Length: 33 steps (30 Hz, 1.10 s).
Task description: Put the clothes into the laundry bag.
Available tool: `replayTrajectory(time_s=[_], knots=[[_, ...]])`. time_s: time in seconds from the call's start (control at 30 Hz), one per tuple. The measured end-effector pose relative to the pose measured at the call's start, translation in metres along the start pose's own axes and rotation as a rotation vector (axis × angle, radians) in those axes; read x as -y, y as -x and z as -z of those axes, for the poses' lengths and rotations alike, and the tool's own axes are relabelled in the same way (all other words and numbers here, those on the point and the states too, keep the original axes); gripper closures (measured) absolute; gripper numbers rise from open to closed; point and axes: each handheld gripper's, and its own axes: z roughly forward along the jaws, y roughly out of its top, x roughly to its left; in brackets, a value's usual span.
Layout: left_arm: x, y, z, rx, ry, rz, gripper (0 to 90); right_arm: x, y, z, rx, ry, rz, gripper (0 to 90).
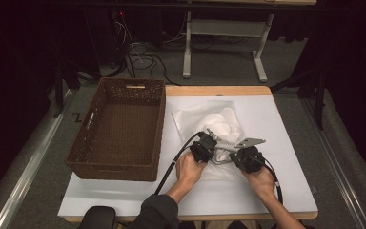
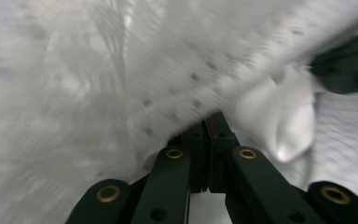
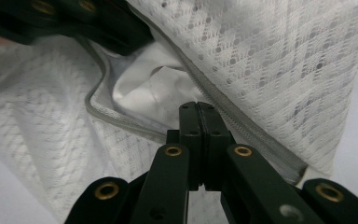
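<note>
A white mesh bag [image 1: 205, 119] with a grey zipper [image 3: 121, 125] lies on the white table cover, and white cloth [image 3: 144, 88] shows inside its opening. My left gripper [image 1: 213, 142] is at the bag's near edge. Its jaws are together with the mesh [image 2: 177, 79] running into their tips [image 2: 209, 122]. My right gripper [image 1: 229, 153] is just to the right, jaws pinched on the zipper edge [image 3: 199, 108]. A bulge of white cloth [image 2: 284, 126] sits between the two. Each gripper view shows the other gripper close by, the right one [image 2: 345, 70] and the left one [image 3: 74, 18].
A brown wicker basket [image 1: 159, 129] stands empty at the left of the table, close to the bag. The white cover [image 1: 281, 129] is bare to the right and near side. Cables and a desk frame [image 1: 187, 52] are on the floor beyond.
</note>
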Motion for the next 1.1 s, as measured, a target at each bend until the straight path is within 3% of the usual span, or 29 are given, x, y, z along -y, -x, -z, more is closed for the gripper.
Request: replayTrajectory(time_s=[0.13, 0.2, 0.37, 0.5, 0.6, 0.73, 0.77, 0.87, 1.1], knots=[[0.001, 0.0, -0.004, -0.019, -0.001, -0.016, 86.9, 0.002, -0.006, 0.004, -0.016, 0.02, 0.021, 89.7], [0.002, 0.003, 0.0, -0.021, -0.009, -0.037, 82.2, 0.005, -0.011, 0.007, -0.035, 0.025, 0.038, 87.1], [0.014, 0.005, 0.019, -0.024, -0.014, -0.053, 67.3, 0.018, -0.019, 0.01, -0.072, 0.0, 0.07, 71.3], [0.027, 0.004, 0.039, -0.022, -0.018, -0.04, 60.2, 0.026, -0.017, 0.011, -0.082, -0.014, 0.054, 61.8], [0.037, 0.003, 0.051, -0.015, -0.016, -0.022, 56.0, 0.03, -0.014, 0.011, -0.091, -0.025, 0.047, 65.4], [0.047, 0.004, 0.06, 0.019, -0.037, 0.007, 50.3, 0.035, -0.015, 0.009, -0.084, -0.041, 0.068, 88.3], [0.05, 0.005, 0.061, 0.017, -0.045, 0.002, 49.2, 0.035, -0.016, 0.01, -0.081, -0.041, 0.076, 90.0], [0.055, 0.007, 0.059, -0.001, -0.063, -0.002, 48.8, 0.037, -0.02, 0.017, -0.075, -0.027, 0.095, 90.0], [0.065, -0.001, 0.051, 0.03, -0.087, 0.033, 58.8, 0.041, -0.027, 0.045, -0.082, 0.027, 0.125, 90.0]])
